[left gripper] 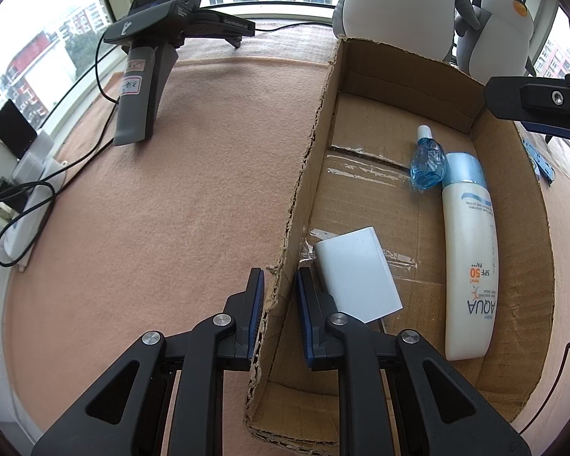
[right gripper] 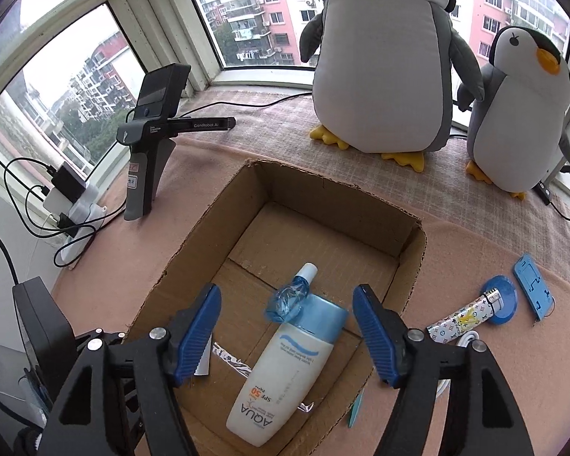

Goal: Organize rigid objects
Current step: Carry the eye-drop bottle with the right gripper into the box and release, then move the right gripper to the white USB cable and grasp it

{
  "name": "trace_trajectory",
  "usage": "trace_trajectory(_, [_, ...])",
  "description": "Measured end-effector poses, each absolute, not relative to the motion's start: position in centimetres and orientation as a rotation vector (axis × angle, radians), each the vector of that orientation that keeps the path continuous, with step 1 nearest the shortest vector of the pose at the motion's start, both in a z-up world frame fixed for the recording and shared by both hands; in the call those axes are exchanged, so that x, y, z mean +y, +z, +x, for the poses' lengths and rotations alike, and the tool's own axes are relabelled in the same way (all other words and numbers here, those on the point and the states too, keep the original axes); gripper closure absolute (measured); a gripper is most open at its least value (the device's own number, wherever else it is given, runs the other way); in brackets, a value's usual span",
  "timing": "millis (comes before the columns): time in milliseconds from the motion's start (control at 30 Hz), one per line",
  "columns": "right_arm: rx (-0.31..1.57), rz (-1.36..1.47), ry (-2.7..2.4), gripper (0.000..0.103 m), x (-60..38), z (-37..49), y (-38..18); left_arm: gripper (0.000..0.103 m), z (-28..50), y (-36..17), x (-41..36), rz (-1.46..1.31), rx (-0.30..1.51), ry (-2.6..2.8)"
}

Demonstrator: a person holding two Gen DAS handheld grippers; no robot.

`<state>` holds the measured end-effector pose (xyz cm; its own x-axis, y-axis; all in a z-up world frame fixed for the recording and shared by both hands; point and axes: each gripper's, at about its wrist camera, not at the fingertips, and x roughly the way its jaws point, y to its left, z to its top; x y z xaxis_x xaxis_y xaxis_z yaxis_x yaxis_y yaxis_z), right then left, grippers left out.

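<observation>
- Two hand-held grippers are seen at a cardboard box [right gripper: 325, 211] that rests on a pinkish felt cloth [left gripper: 171, 205].
- The left gripper [left gripper: 279, 317] is clamped on the box's near side wall, one blue pad outside the wall and the other inside it.
- Just beyond its inner finger, a white rectangular block [left gripper: 357, 273] is seen lying on the box floor.
- The right gripper [right gripper: 287, 336] is held above the box with its jaws standing apart; nothing is pressed between them.
- Below and between its fingertips, a white sunscreen bottle [right gripper: 285, 372] lies flat on the box floor, its blue cap pointing away from the gripper.
- A small clear blue bottle [right gripper: 290, 298] lies touching that cap, just ahead of the open jaws.
- To the right of the right gripper, outside the box, a patterned lighter [right gripper: 461, 319], a blue round disc [right gripper: 503, 304] and a blue flat holder [right gripper: 534, 288] are left on the cloth.
- Farther ahead, two plush penguins [right gripper: 383, 72] are seated by the window, and a spare gripper device [right gripper: 152, 140] is stood to the left.
</observation>
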<state>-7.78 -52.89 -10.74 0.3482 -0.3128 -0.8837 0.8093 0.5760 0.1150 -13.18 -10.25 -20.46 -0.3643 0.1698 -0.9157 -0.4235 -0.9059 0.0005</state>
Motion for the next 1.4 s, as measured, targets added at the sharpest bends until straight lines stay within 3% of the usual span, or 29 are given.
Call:
trace_trajectory(833, [0.900,0.678,-0.977,0.032,-53.4,-19.2,-9.7,0.087,-13.2,-20.5,-10.3,-1.485,0.364,2.279])
trace_trajectory(1167, [0.950,0.795,-1.055,0.032,-54.7,-22.8,-12.6,0.087,-13.2,-20.5,-10.3,-1.471,0.383,2.259])
trace_trajectory(1400, [0.984,0.878,-1.072,0.050,-55.7,-23.3,-15.3,0.087,-13.1,-20.4,-10.3,-1.462,0.392,2.246])
